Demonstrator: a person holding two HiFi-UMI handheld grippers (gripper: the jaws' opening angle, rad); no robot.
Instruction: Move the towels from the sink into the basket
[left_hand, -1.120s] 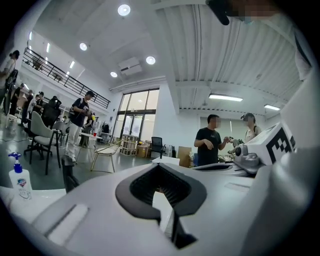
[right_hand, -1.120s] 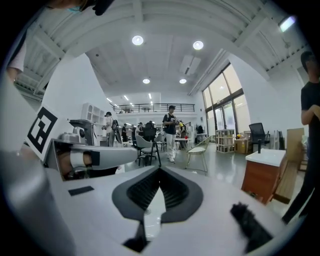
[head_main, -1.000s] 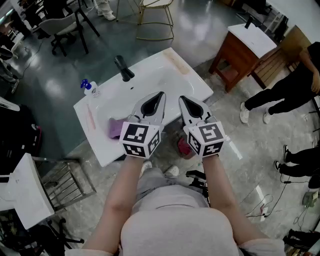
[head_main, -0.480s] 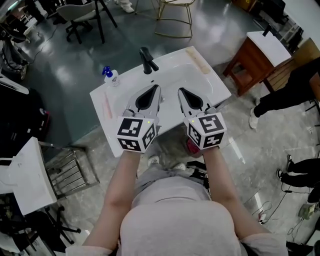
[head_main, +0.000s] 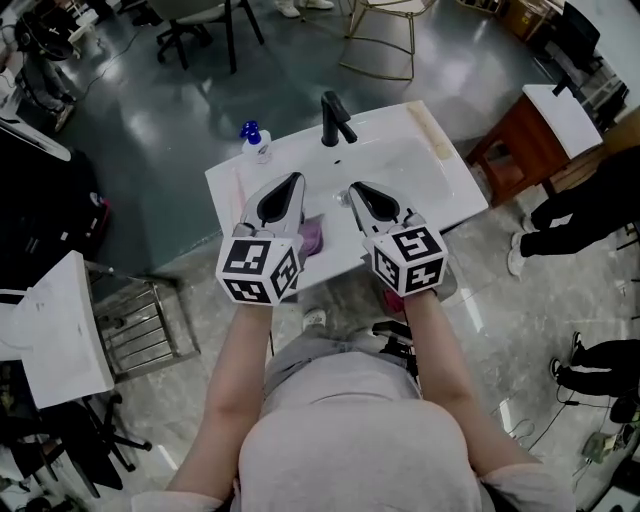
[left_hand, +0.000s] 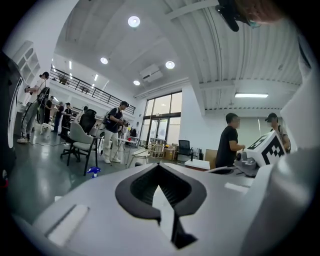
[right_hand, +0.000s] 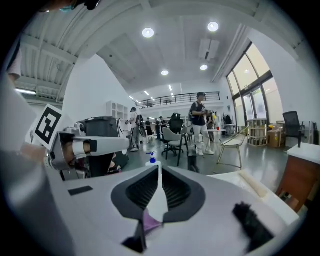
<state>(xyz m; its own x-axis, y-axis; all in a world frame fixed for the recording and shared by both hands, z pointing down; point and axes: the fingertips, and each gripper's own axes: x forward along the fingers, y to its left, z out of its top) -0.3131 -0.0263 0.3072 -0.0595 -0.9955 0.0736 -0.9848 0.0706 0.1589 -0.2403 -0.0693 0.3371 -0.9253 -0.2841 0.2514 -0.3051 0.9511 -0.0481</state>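
The white sink (head_main: 440, 180) lies in the upper middle of the head view, with a black faucet (head_main: 335, 118) at its far edge and a blue-capped soap bottle (head_main: 255, 140) to the left of the faucet. One purple towel (head_main: 312, 238) lies in the basin near the front rim, partly covered by the two grippers; whether more towels lie under them I cannot tell. The left gripper (head_main: 296, 180) and the right gripper (head_main: 352, 188) both hang over the basin with their jaws closed together and nothing between them. In the right gripper view a bit of the towel (right_hand: 150, 220) shows low in the frame, below the closed jaws. I think the step in hand is the reach for this towel. To do it well, the nearer gripper should first spread its jaws, then tip downward onto a bunched fold and not a flat part. The cloth is soft and will hang, so lift it high over the front rim. No view shows anything I can call the basket.
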